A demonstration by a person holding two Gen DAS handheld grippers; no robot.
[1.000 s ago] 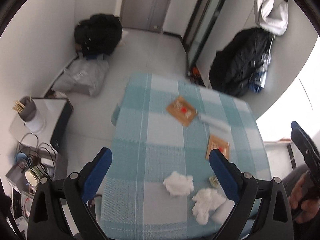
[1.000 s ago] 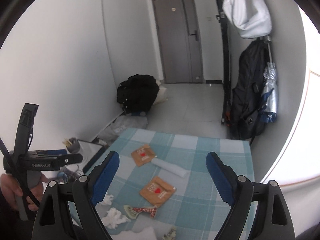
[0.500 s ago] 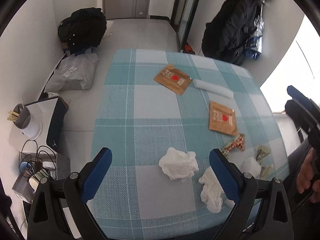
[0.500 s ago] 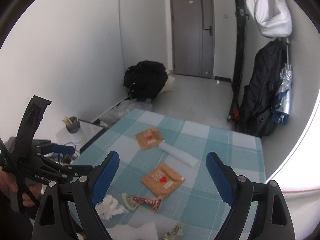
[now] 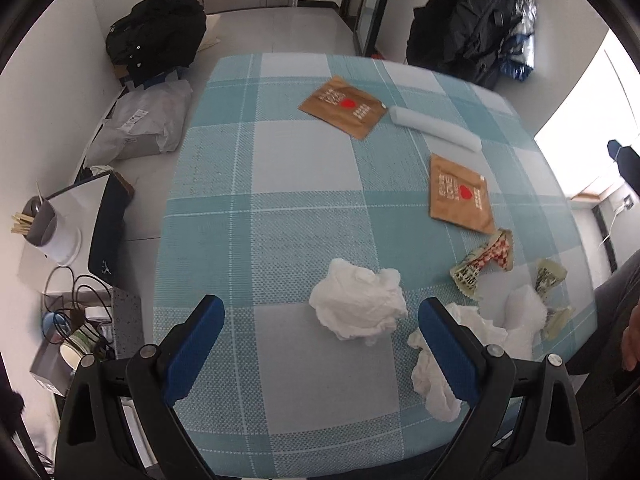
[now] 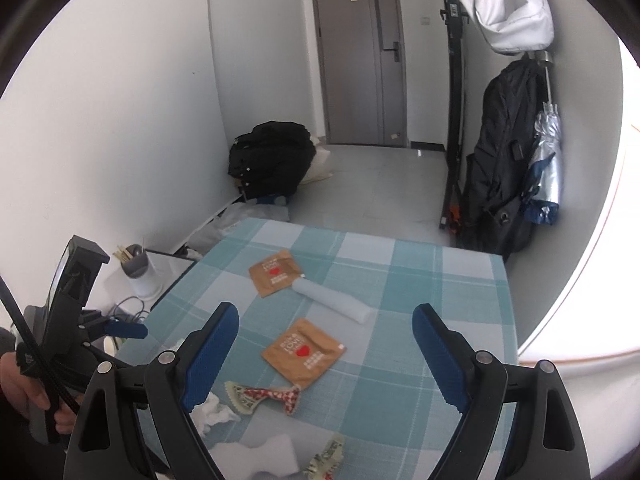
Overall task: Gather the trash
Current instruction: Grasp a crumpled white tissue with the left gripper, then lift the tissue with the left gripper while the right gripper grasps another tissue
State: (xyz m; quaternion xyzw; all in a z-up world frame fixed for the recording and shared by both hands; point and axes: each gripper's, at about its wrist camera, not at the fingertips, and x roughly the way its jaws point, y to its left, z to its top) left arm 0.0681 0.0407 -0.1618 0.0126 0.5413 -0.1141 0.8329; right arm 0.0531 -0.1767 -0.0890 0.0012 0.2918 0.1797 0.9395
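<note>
Trash lies on a teal checked tablecloth (image 5: 288, 168). A crumpled white tissue (image 5: 360, 306) sits just ahead of my left gripper (image 5: 320, 320), whose blue fingers stand open and empty above the cloth. A second tissue (image 5: 436, 376) lies partly behind its right finger. Two brown packets (image 5: 344, 106) (image 5: 460, 196), a white foam roll (image 5: 434, 128) and torn wrappers (image 5: 486, 262) (image 5: 550, 280) lie farther right. My right gripper (image 6: 324, 328) hangs open and empty over a brown packet (image 6: 304, 354), with a red patterned wrapper (image 6: 264, 396) below it.
A side stand at the left holds a grey cup with sticks (image 5: 40, 224), cables and small jars. Black bags (image 5: 156, 38) and a grey parcel (image 5: 140, 124) lie on the floor. Dark bags and an umbrella (image 6: 544, 168) hang on the right wall. A grey door (image 6: 360, 56) stands at the back.
My left gripper has sunk and tipped downward toward the table, so the tissues and wrappers look bigger and nearer. The right gripper's view has lifted slightly toward the door.
</note>
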